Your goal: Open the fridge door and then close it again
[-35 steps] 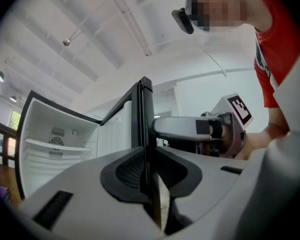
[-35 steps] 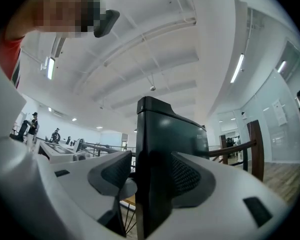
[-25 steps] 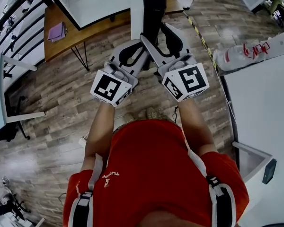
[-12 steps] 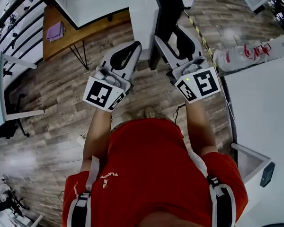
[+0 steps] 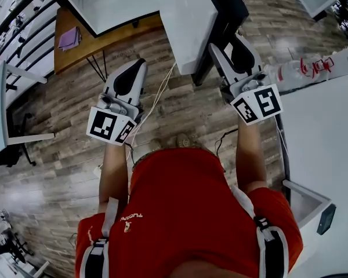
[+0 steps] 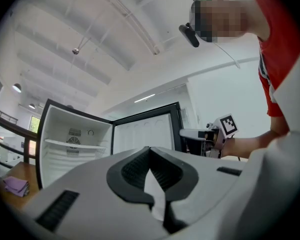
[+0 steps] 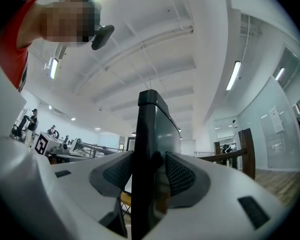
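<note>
- The fridge door (image 5: 185, 22) is standing swung well out from the fridge cabinet (image 5: 113, 2). Its white inner face is turning toward the left gripper (image 5: 138, 63).
- The right gripper (image 5: 227, 44) is holding the door by its black free edge.
- In the right gripper view, that edge is filling the gap between the ribbed pads (image 7: 182, 174), and both pads are touching it. The jaws have just been closing and are standing wide on it.
- The left gripper is hovering above the wooden floor (image 5: 75, 114), left of the door and apart from it.
- Its jaws are sitting fully together, gripping nothing.
- The left gripper view is looking into the open cabinet, where a white shelf (image 6: 72, 145) is showing.
</note>
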